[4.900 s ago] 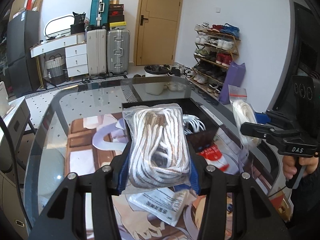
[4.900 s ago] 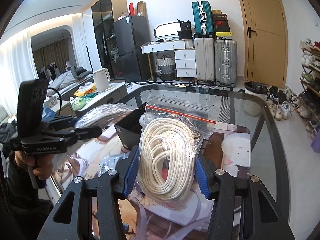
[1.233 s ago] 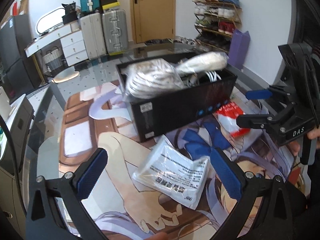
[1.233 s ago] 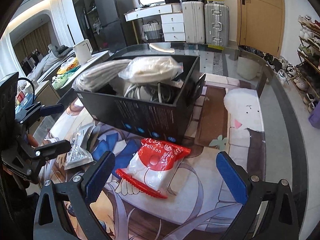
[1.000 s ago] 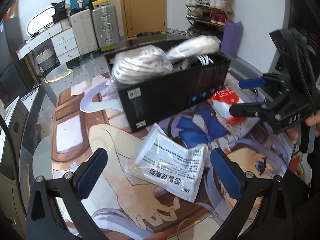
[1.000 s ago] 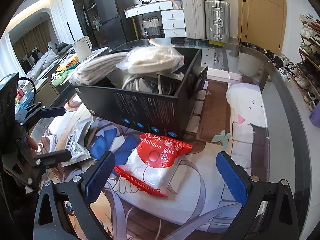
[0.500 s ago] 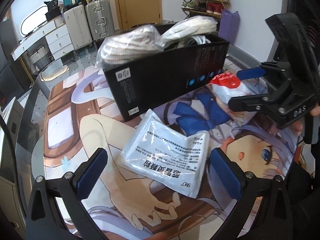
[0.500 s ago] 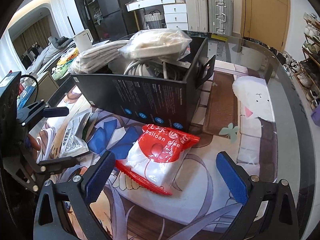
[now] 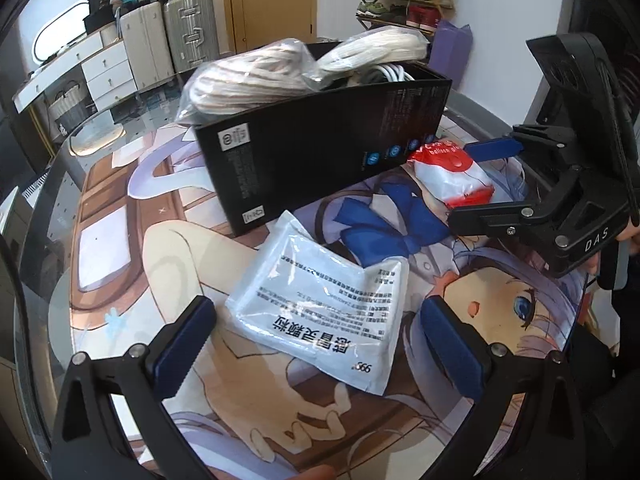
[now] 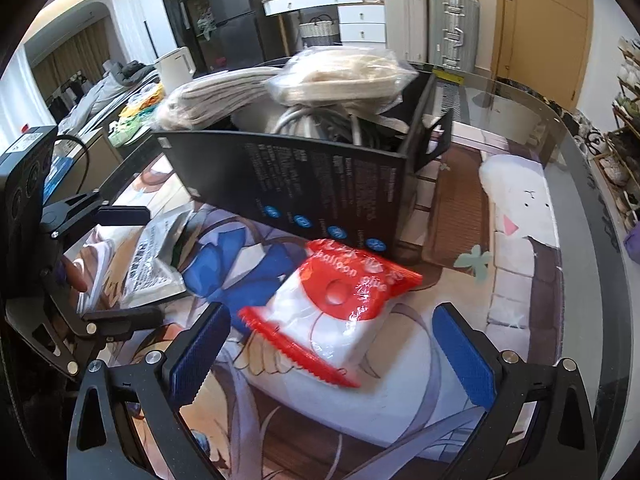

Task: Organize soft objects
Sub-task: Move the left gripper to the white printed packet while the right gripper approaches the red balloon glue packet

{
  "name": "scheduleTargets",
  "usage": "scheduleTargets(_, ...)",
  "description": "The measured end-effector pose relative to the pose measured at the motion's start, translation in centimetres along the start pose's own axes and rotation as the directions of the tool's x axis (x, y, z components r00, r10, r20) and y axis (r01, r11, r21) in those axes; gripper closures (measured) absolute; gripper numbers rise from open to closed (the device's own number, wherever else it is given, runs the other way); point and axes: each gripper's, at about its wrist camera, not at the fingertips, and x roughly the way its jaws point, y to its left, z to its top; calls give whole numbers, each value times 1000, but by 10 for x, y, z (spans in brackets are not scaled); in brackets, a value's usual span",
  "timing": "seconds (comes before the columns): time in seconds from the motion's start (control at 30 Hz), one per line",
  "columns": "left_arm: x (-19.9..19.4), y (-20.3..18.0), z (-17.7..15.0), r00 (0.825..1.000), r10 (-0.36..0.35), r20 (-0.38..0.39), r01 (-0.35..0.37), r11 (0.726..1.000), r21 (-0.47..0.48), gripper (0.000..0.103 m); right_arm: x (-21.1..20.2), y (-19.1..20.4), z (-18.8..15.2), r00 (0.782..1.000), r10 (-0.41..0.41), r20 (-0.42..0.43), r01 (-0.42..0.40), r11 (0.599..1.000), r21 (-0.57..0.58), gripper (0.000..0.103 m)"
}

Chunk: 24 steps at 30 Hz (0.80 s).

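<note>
On printed mat beside black box: left gripper spread wide, straddling white pouch; right gripper spread, straddling red-white packet. Both empty, apparently lined up for pickup. Rope bags heaped atop box.

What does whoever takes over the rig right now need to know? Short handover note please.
Left gripper: jaws open, empty, either side of the white printed pouch lying flat on the mat.
Right gripper: jaws open, empty, either side of the red-and-white balloon packet in front of the box.
Done: two bagged rope coils sit on top of the cables in the black box.
Left: grasp both packets and put them in the box, which already looks heaped.
</note>
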Motion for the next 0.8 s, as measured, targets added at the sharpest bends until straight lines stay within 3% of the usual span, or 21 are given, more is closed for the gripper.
scheduleTargets(0.43, 7, 9, 7, 999, 35, -1, -35, 999, -33, 1, 6, 7, -3, 999, -39, 6, 39, 999, -11, 1)
scheduleTargets(0.67, 4, 5, 5, 999, 15, 32, -15, 1000, 4, 22, 7, 10, -3, 999, -52, 6, 52, 998, -29, 1)
scheduleTargets(0.8, 2, 4, 5, 999, 12, 38, -13, 1000, 9, 27, 7, 10, -3, 999, -48, 7, 48, 998, -29, 1)
